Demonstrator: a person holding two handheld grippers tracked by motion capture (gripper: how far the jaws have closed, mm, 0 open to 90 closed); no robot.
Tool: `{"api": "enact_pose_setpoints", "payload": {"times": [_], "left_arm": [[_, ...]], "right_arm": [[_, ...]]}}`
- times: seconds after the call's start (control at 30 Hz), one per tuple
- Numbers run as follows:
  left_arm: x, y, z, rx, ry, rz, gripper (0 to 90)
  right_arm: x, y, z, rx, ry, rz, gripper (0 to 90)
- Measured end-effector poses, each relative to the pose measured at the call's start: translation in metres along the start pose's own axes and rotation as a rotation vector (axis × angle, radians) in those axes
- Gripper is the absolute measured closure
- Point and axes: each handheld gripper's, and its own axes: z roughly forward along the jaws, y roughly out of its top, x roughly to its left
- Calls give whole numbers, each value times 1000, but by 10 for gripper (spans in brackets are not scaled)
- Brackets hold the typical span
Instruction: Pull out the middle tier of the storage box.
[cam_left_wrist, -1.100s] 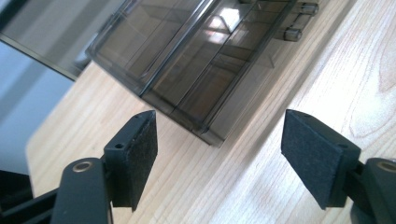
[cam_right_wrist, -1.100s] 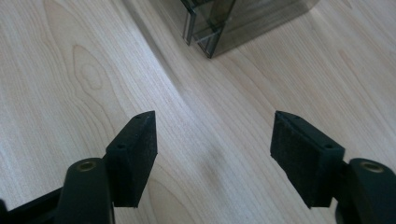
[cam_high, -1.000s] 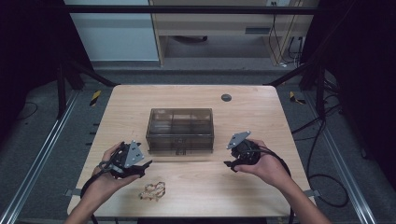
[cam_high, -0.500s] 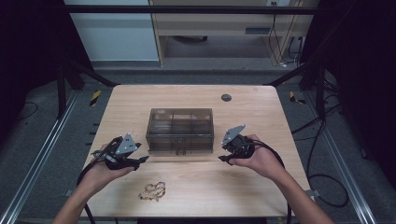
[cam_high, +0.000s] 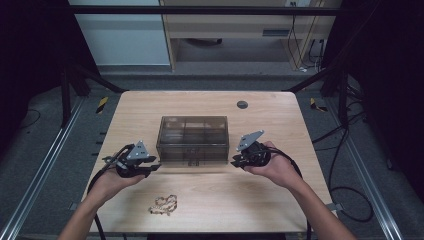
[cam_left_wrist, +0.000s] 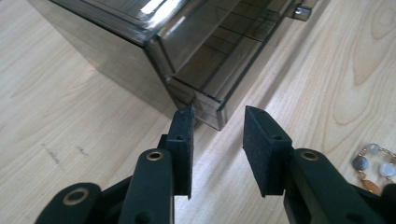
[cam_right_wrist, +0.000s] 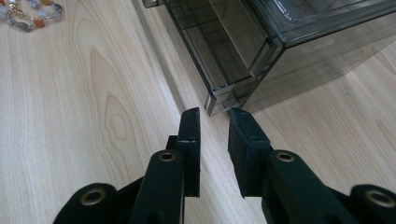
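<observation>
A smoked clear plastic drawer box (cam_high: 193, 140) stands mid-table, its small knob (cam_left_wrist: 301, 11) on the front. My left gripper (cam_high: 151, 168) sits at the box's front left corner and points at it. In the left gripper view the gripper (cam_left_wrist: 218, 116) is open, its jaws have just been closing, and the box (cam_left_wrist: 140, 46) corner is just beyond the tips. My right gripper (cam_high: 235, 161) is at the front right corner. It (cam_right_wrist: 215, 116) is open with a narrow gap, has also just been closing, and has nothing between its pads. A beaded bracelet (cam_high: 164, 204) lies near the front edge.
A round black grommet (cam_high: 242, 104) is set in the wooden table (cam_high: 280, 200) behind the box. The beads (cam_left_wrist: 373, 163) lie right of the left jaws; in the right gripper view the beads (cam_right_wrist: 28, 14) are at top left. Black cables trail from both grippers.
Both hands have moved away from the person and in towards the box's front corners. The gaps between both pairs of jaws have narrowed.
</observation>
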Motion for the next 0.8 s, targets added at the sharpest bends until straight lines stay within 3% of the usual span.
{"api": "enact_pose_setpoints", "payload": {"times": [0.27,0.8], "left_arm": [[-1,2,5,12,-19,7,630],[-2,2,11,40,-22,8,653]], "right_arm": [[0,5,13,10,9,-4,739],[-1,5,21,26,29,-2,785]]}}
